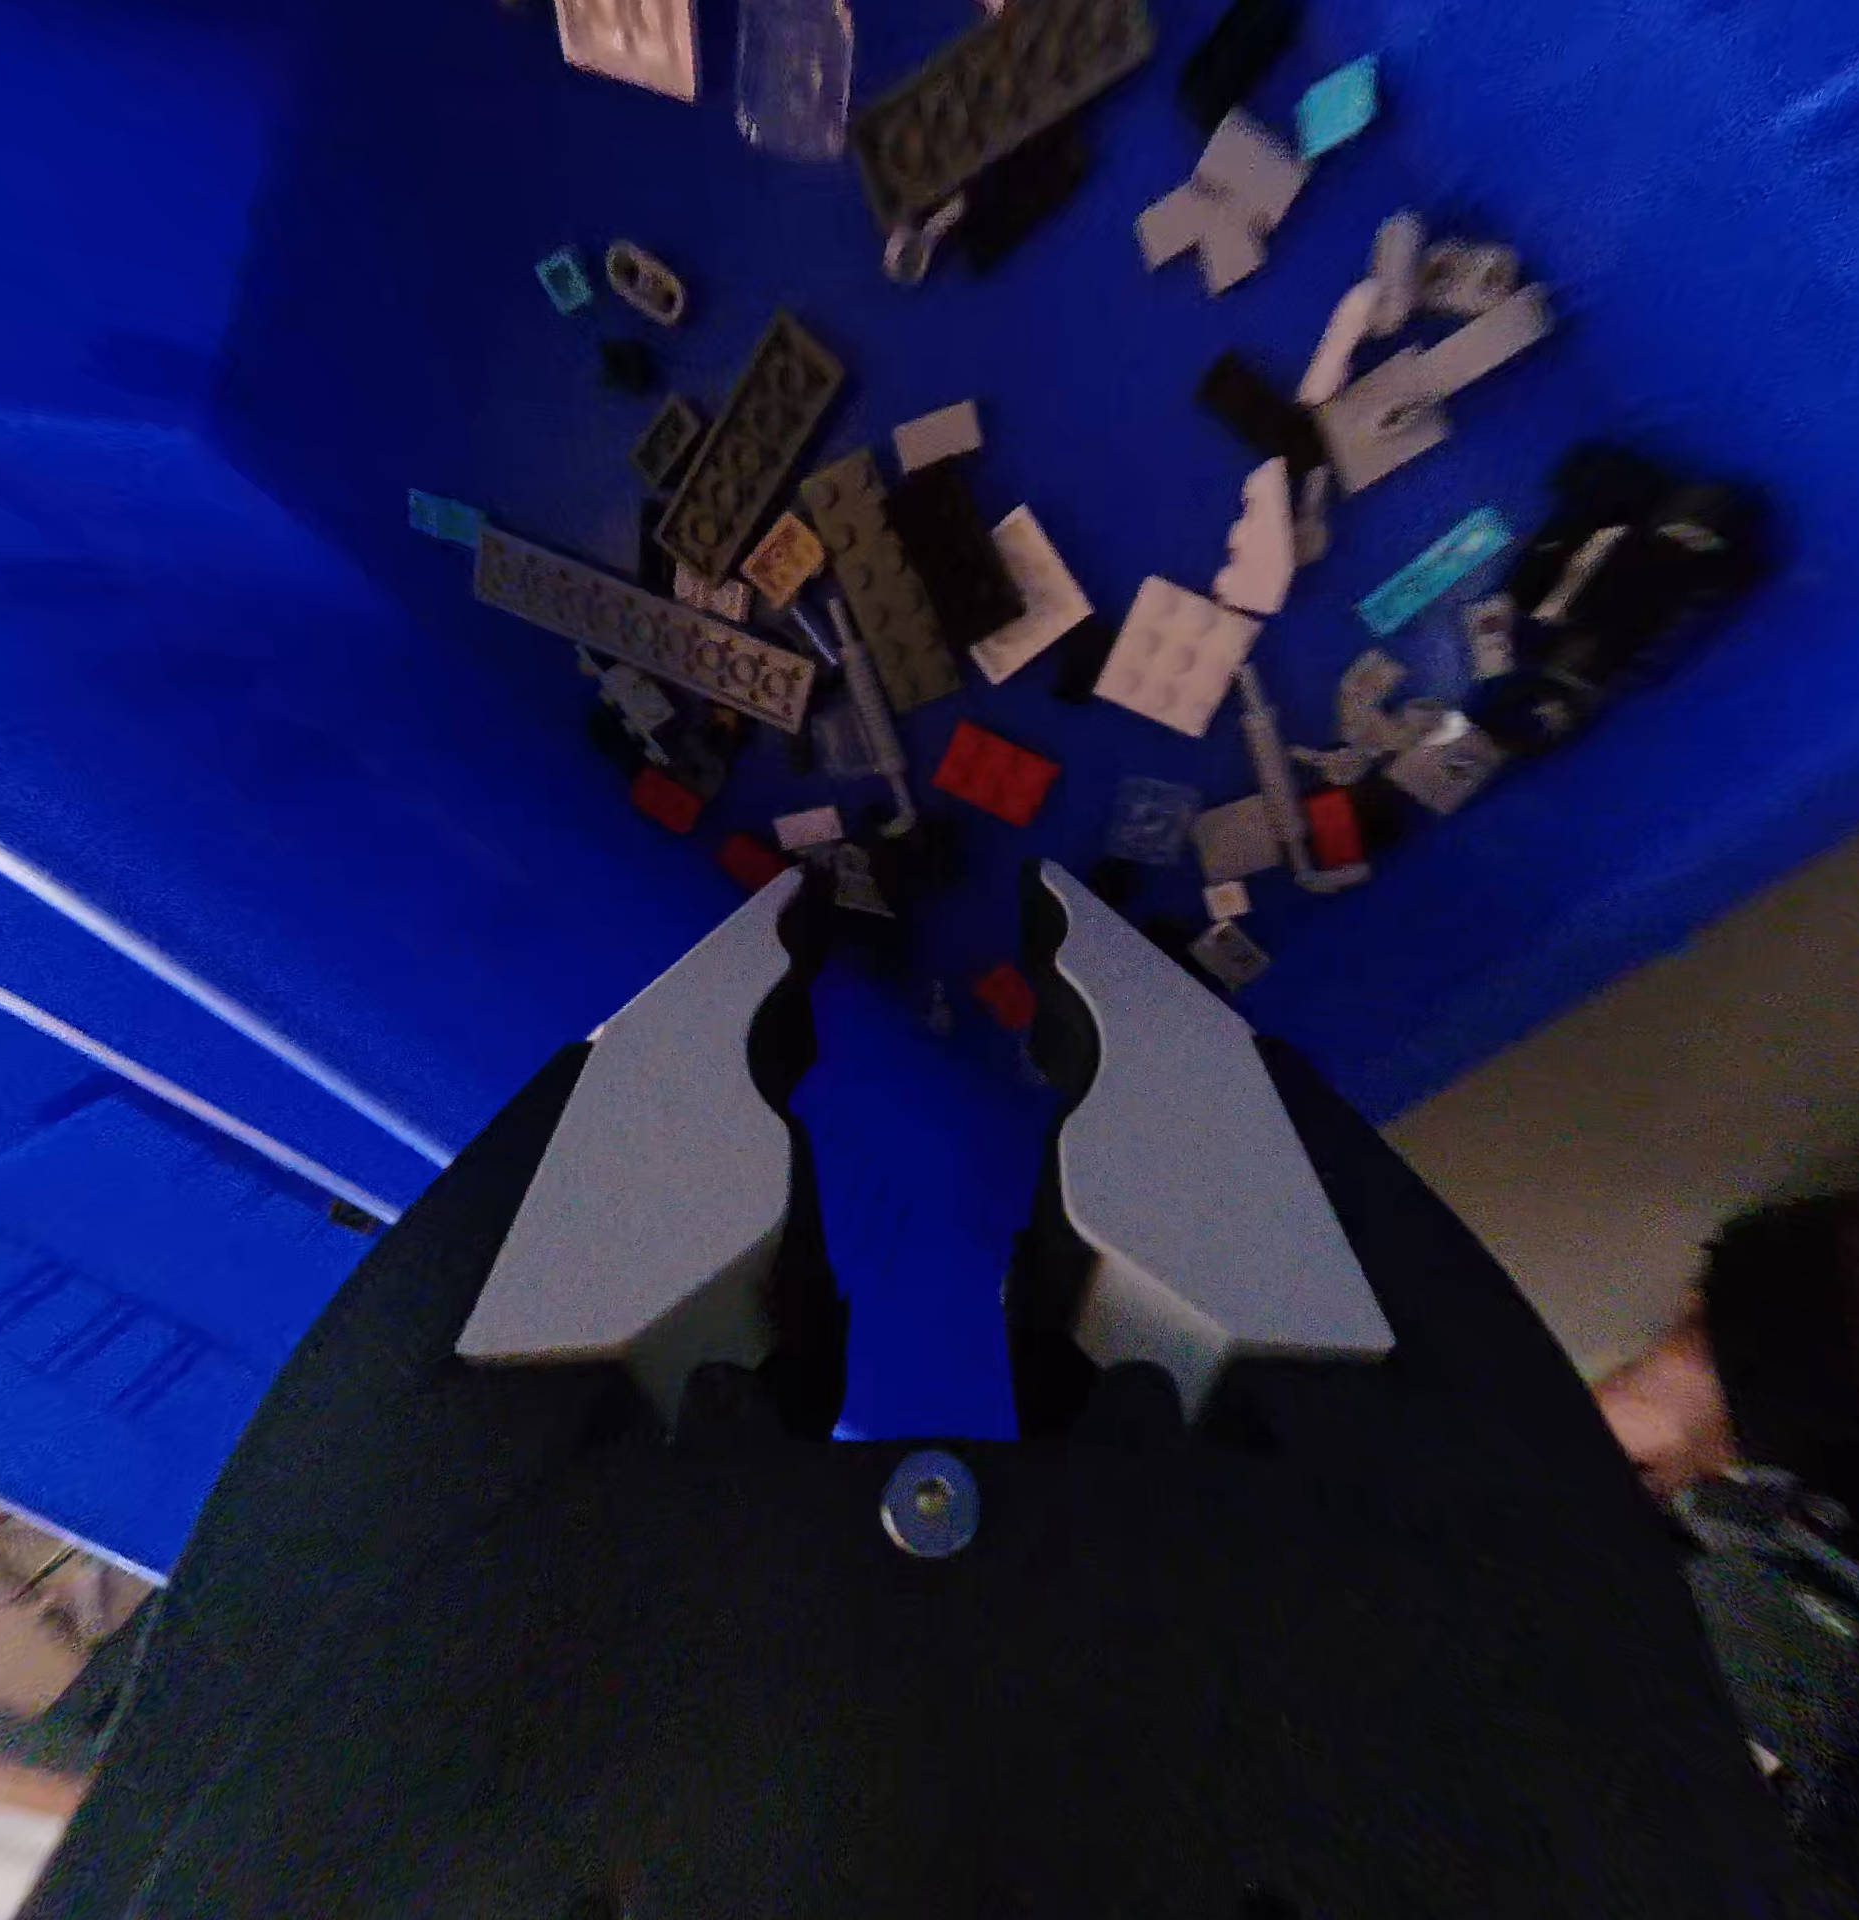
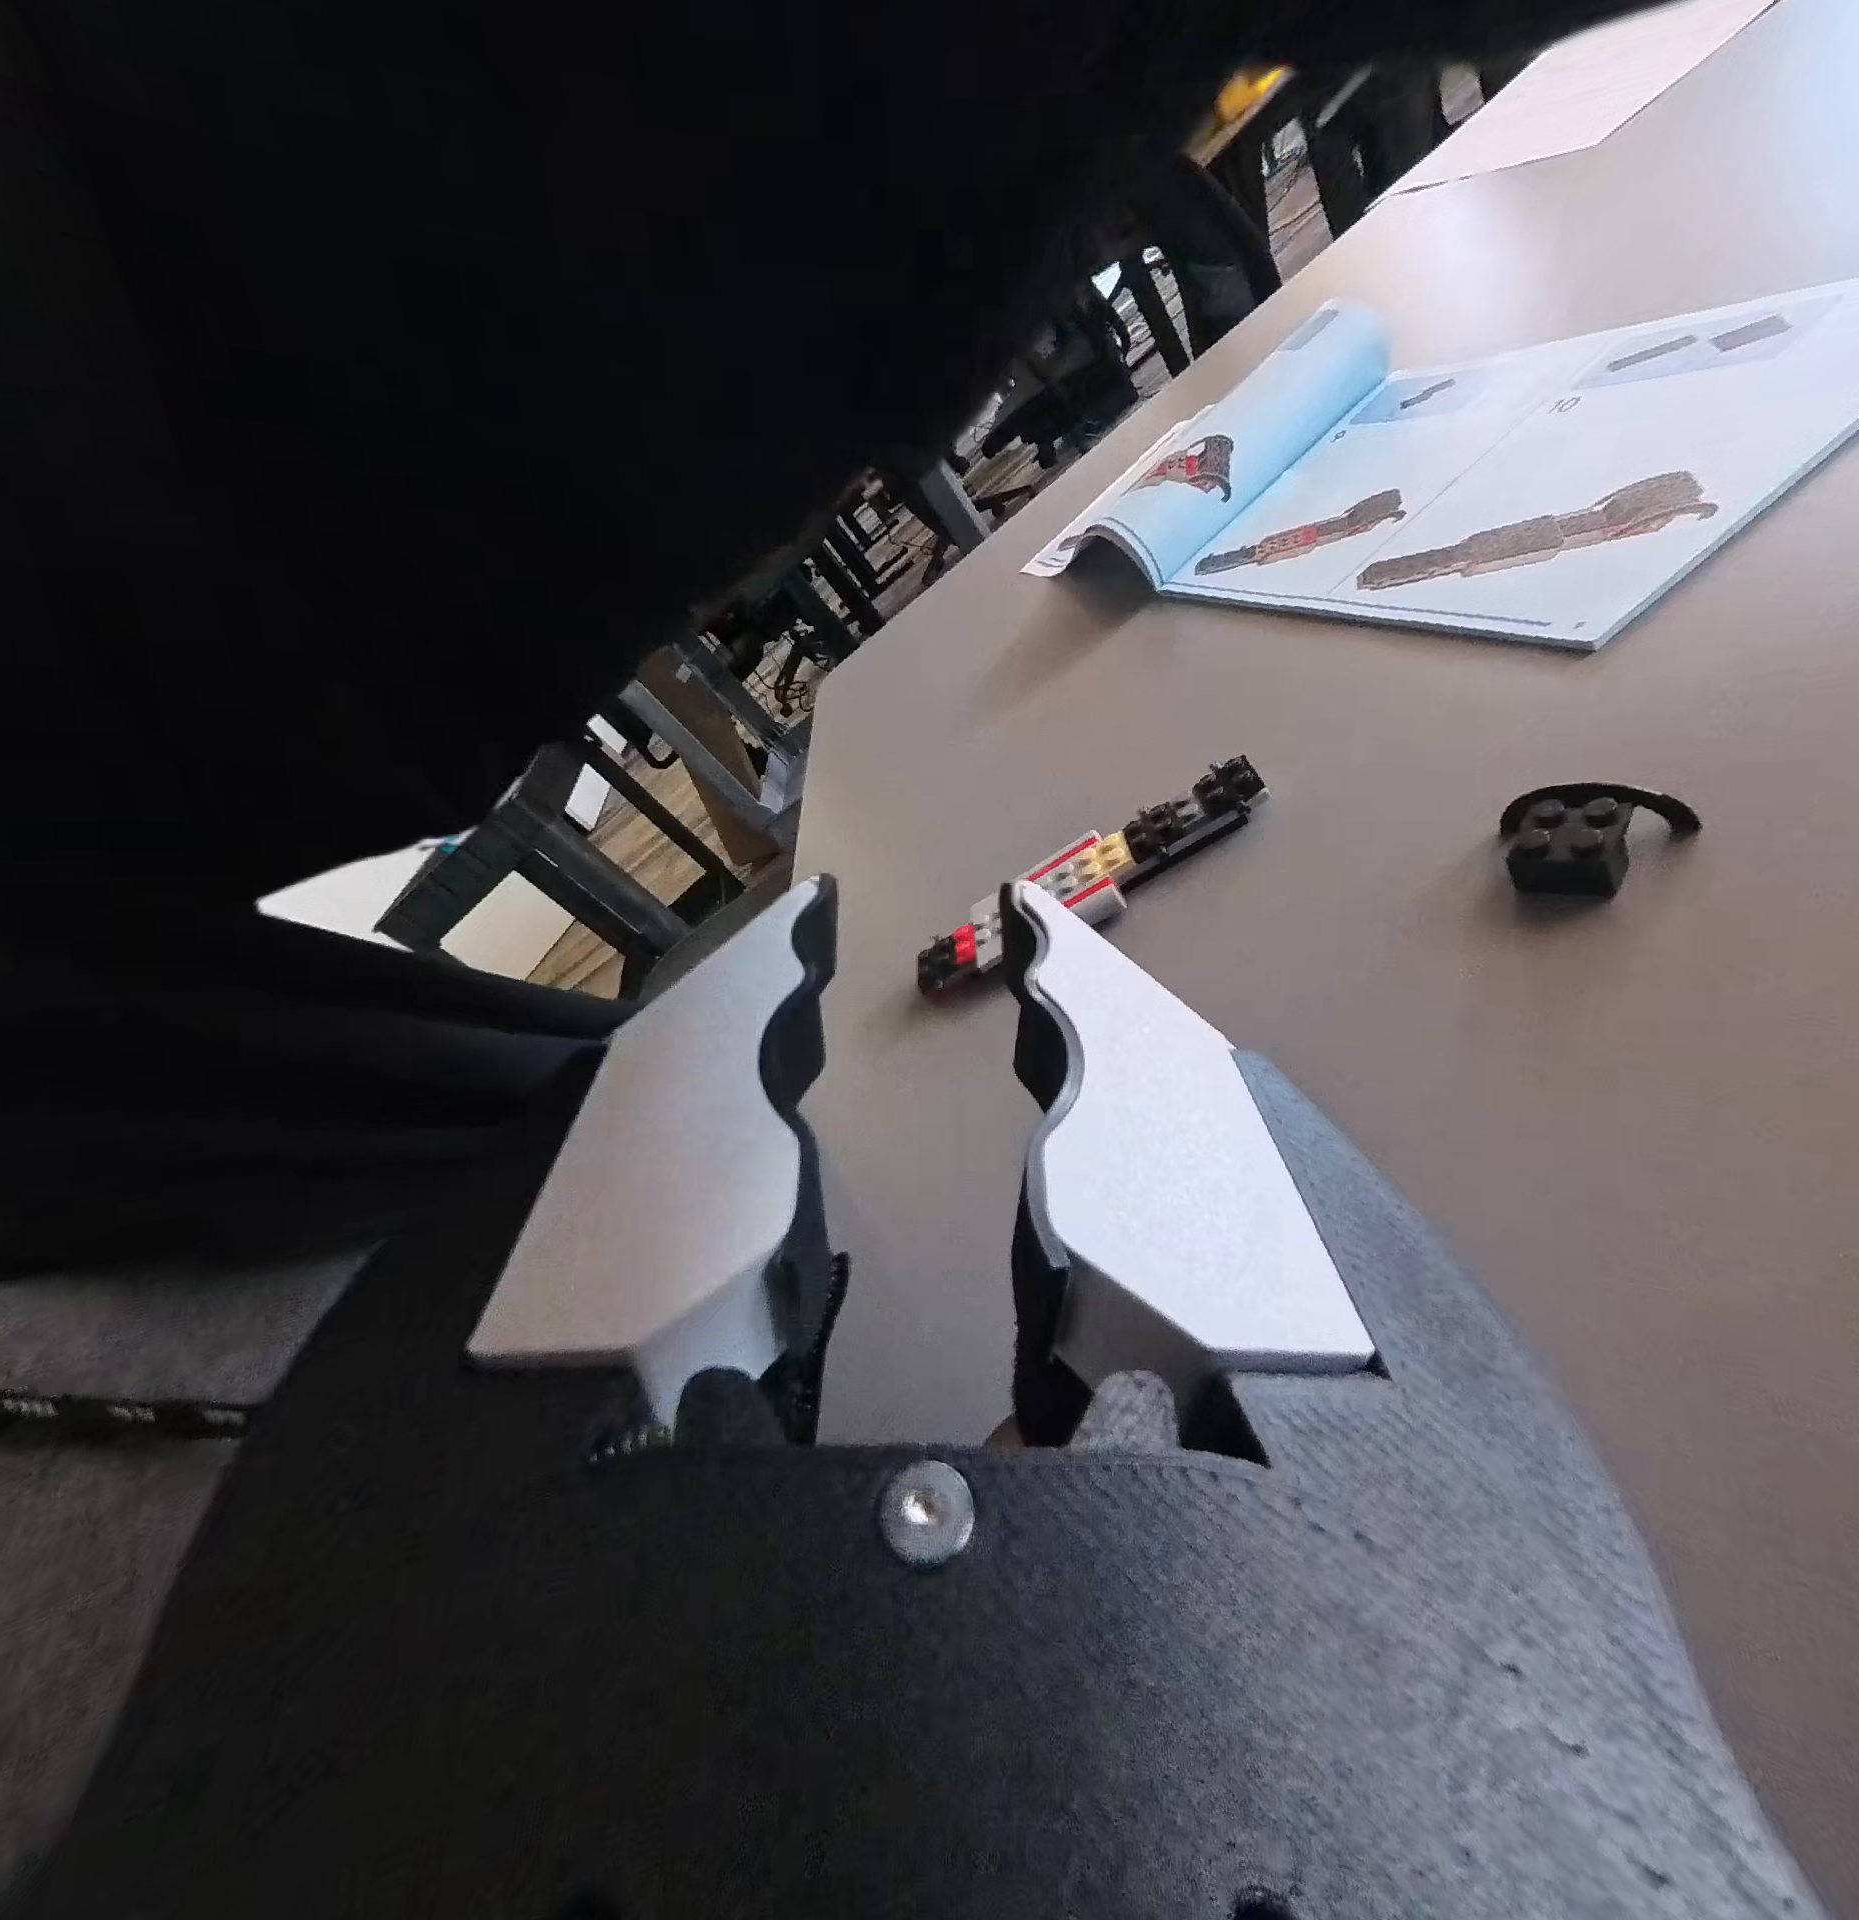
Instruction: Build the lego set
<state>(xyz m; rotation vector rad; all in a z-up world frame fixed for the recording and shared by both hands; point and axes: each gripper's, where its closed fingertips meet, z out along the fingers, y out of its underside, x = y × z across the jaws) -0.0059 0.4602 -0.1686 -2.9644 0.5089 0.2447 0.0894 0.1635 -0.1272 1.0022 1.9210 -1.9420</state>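
Overhead, the left gripper (image 1: 920, 883) is hovering with its grey fingers spread and empty, just short of the scattered loose lego pieces (image 1: 966, 582) lying on the blue cloth (image 1: 281, 520). Meanwhile the right gripper (image 2: 920, 899) is also gaping empty, its right fingertip overlapping the long, partly built black, red and grey lego strip (image 2: 1112, 862) lying on the grey table (image 2: 1527, 1143), with a small black lego brick (image 2: 1564, 847) farther right and an open instruction booklet (image 2: 1476, 488) beyond.

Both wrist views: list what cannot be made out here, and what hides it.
- Left wrist view: motion blur smears the loose brick pile on the blue surface; small pieces' shapes unreadable.
- Left wrist view: pieces behind the left gripper fingertips are covered.
- Right wrist view: one finger of the right gripper hides part of the partial build.
- Right wrist view: instruction booklet is cut by the frame edge.
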